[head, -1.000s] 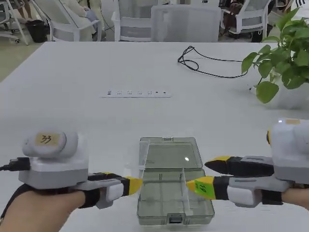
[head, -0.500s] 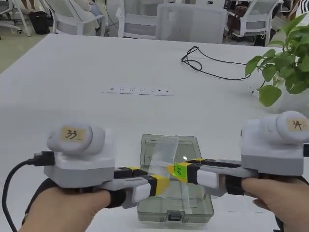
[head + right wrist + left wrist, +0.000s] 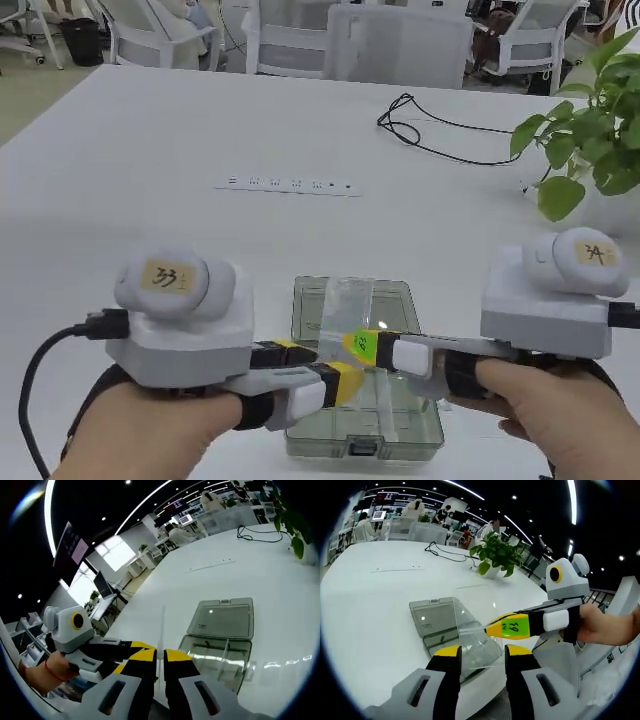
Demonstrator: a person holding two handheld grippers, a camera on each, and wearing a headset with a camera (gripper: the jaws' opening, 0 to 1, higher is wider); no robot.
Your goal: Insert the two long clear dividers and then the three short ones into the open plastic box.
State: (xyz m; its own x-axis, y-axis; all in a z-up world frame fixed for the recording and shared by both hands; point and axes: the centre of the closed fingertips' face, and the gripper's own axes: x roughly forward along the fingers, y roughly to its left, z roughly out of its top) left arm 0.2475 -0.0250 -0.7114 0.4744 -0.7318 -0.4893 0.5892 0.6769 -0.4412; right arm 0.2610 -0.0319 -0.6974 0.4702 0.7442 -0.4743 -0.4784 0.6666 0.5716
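Clear divider [image 3: 347, 305] stands upright above the open plastic box [image 3: 425, 425] at 6 o'clock on the table, pinched edge-on by the right gripper [image 3: 160, 655] reaching in from 3 o'clock. The left gripper [image 3: 480, 652], at 9 o'clock, has jaws apart with the sheet between them. Best to steady the lower edge, keep it vertical and lower it straight down

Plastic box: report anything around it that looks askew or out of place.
Nothing spilled or broken. One clear divider is up in the air over the plastic box, held by the right gripper with jaws shut, not yet in any slot. The left gripper sits beside it, jaws open.
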